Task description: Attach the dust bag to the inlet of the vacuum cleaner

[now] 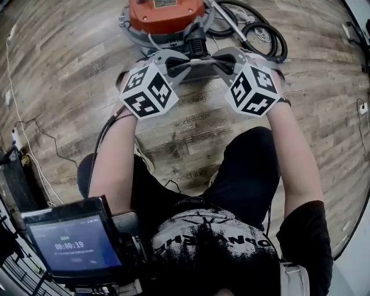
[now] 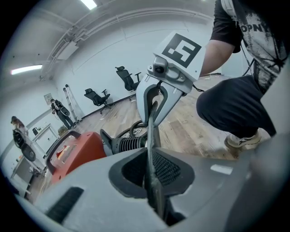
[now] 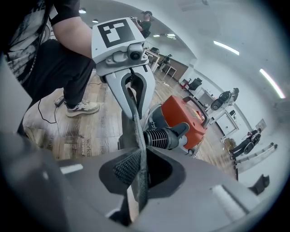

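On the wood-plank floor [image 1: 69, 87], the orange drum-bodied vacuum cleaner [image 1: 166, 14] sits just beyond both grippers. The flat grey dust bag [image 1: 199, 72] stretches crosswise between them. The left gripper [image 2: 149, 156] and the right gripper [image 3: 138, 156] each pinch one end, jaws narrow. The black ribbed inlet [image 1: 197, 46] lies straight ahead of the bag's middle, about equally near both hands.

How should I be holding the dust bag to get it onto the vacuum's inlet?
Take the dust bag by its thin, flat top edge, one end per gripper, from either side. The left gripper and right gripper are shut on it that way now; that likely keeps the edge taut and its middle free to face the ribbed inlet.
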Motion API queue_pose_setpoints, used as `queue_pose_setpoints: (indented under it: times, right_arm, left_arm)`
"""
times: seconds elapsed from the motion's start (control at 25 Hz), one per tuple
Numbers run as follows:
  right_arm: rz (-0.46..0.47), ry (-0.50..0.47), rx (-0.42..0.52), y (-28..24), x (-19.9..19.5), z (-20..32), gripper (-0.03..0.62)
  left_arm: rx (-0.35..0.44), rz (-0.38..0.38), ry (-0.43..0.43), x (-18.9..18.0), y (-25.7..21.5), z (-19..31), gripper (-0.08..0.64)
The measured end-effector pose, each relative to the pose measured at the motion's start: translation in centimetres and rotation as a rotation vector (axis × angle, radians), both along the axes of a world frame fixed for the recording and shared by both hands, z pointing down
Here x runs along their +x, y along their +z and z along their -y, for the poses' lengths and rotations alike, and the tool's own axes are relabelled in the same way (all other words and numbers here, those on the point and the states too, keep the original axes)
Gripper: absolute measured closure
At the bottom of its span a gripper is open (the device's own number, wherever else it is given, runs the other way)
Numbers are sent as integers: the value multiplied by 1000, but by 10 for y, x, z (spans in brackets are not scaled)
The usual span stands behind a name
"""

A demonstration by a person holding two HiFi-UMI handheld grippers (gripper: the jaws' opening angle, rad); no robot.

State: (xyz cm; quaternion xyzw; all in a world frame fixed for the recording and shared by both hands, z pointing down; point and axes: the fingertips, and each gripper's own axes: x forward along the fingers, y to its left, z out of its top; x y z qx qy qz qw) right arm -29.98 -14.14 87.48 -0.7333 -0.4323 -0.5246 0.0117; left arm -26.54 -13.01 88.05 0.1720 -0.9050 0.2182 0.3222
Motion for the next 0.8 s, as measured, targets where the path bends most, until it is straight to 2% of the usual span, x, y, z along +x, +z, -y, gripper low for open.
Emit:
queue_pose_setpoints:
  times: [0.36,0.56,0.8]
  right_arm:
    - [30,-6,19,-8,-8,-5,552]
    - [24,-32,45,-4,-7,-13,551]
    - [25,-21,62,13,-7,-10,555]
  left_arm:
    - [8,14,-3,-8,-8,-4,532]
    - [39,9,-16,-5,-3,-11,532]
    - [0,-11,2,-7,8,-12,532]
